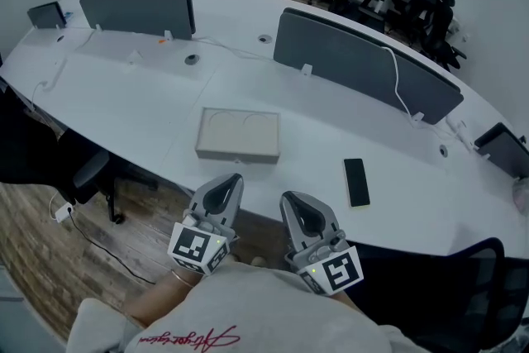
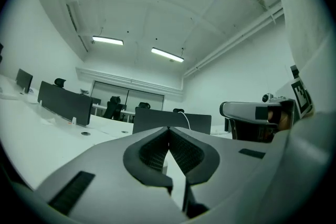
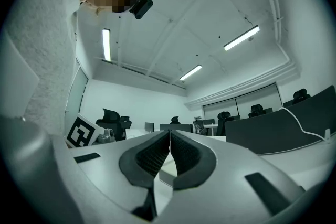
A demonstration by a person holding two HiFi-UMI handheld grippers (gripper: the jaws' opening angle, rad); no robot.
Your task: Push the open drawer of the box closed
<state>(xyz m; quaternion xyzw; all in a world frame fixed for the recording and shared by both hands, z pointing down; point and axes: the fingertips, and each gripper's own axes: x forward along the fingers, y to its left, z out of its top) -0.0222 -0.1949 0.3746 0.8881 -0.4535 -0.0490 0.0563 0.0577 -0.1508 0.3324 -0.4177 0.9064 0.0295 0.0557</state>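
Observation:
A flat beige box with two round dents in its top lies on the white table, near the front edge. No drawer shows sticking out of it from this angle. Both grippers hang in front of the table edge, close to my body and apart from the box. My left gripper is shut and empty, its tip pointing up at the box's front side. My right gripper sits beside it, also shut and empty. In the left gripper view the left gripper's pads meet; in the right gripper view the right gripper's pads meet too.
A black phone lies on the table right of the box. Grey divider panels stand behind, with a white cable over the right one. A black office chair stands at the left over wooden floor.

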